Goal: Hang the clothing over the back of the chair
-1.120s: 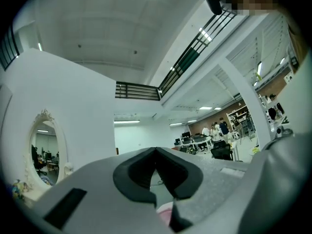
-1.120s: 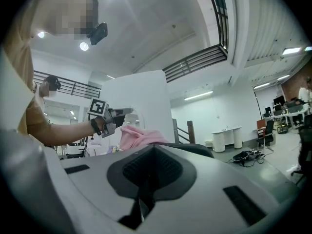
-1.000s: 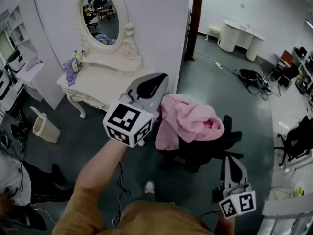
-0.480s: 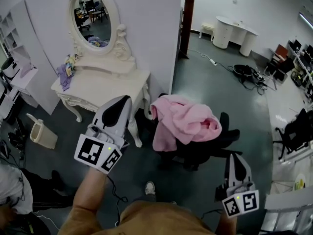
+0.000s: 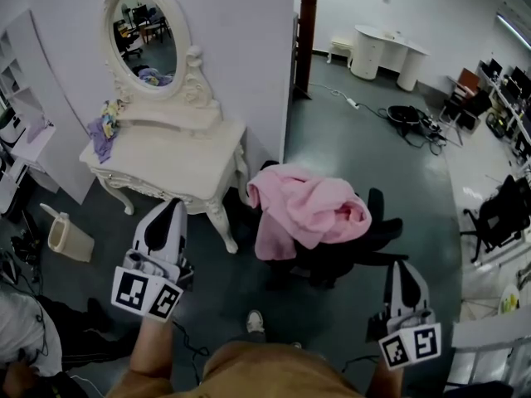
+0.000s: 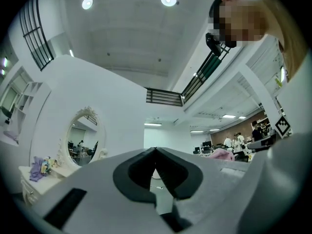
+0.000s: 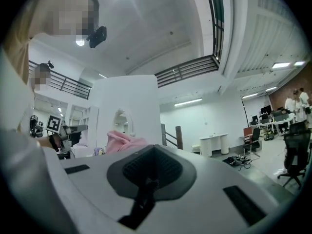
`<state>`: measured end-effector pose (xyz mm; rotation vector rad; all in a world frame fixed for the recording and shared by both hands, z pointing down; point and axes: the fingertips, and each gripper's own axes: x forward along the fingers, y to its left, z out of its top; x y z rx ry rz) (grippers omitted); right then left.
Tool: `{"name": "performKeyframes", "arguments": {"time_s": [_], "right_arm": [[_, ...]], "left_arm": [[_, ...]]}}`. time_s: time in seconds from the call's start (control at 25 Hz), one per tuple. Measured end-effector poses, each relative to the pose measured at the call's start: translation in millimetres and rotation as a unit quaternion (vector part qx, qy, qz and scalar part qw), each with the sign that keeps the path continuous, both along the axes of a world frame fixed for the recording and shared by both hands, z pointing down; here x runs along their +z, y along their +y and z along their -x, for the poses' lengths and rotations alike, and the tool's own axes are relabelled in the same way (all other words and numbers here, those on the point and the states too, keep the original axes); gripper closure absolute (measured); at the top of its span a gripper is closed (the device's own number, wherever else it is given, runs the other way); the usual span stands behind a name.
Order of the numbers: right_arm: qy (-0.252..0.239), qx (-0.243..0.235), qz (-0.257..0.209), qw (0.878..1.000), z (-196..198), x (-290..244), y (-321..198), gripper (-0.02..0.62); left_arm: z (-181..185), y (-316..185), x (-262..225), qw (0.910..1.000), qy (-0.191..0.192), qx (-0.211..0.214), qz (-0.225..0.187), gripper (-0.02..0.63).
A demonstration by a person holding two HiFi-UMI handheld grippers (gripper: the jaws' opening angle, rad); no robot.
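Observation:
A pink garment (image 5: 309, 210) lies draped over the back and seat of a black office chair (image 5: 373, 240) in the middle of the head view. My left gripper (image 5: 175, 203) hovers to the chair's left, in front of the dressing table, shut and empty, well apart from the cloth. My right gripper (image 5: 403, 265) stays low at the chair's right, jaws together with nothing between them. In the left gripper view the shut jaws (image 6: 155, 149) point past the mirror, the pink garment (image 6: 222, 153) off to the right. The right gripper view shows its closed tips (image 7: 155, 146) with the pink garment (image 7: 122, 141) behind.
A white dressing table (image 5: 178, 168) with an oval mirror (image 5: 141, 36) stands left of the chair. A beige bin (image 5: 66, 237) sits on the floor at far left. Cables (image 5: 415, 121) and a white desk (image 5: 386, 55) lie beyond; another black chair (image 5: 502, 218) stands at right.
My left gripper has drawn away from beside the pink garment, down and to the left, empty. The garment stays on the chair. The right gripper has barely moved.

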<state>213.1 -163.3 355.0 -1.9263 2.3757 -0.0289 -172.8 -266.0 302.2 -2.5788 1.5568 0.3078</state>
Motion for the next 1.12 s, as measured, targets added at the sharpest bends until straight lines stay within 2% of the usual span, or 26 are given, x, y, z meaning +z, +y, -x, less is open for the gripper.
{"name": "performKeyframes", "arguments": {"time_s": [0.2,0.6,0.76,1.12], "right_arm": [[0.004,-0.001,-0.003,1.0,4,-3,-5,0.592],[0.01,-0.007,-0.006,1.0,12,-6,-10,0.592],[0.01,-0.009,-0.006,1.0,15,-5,-13,0.592],[0.014,-0.016,-0.006,1.0,25,-3,-20,0.592]], "left_arm": [[13,18,1,0.9998,0.007,-0.011,-0.013,0.603],[46,45,35,0.9974,0.027,-0.062,0.024,0.603],[43,48,41,0.9977,0.018,-0.058,0.032,0.603],[40,46,36,0.9986,0.015,-0.046,0.022,0.603]]}}
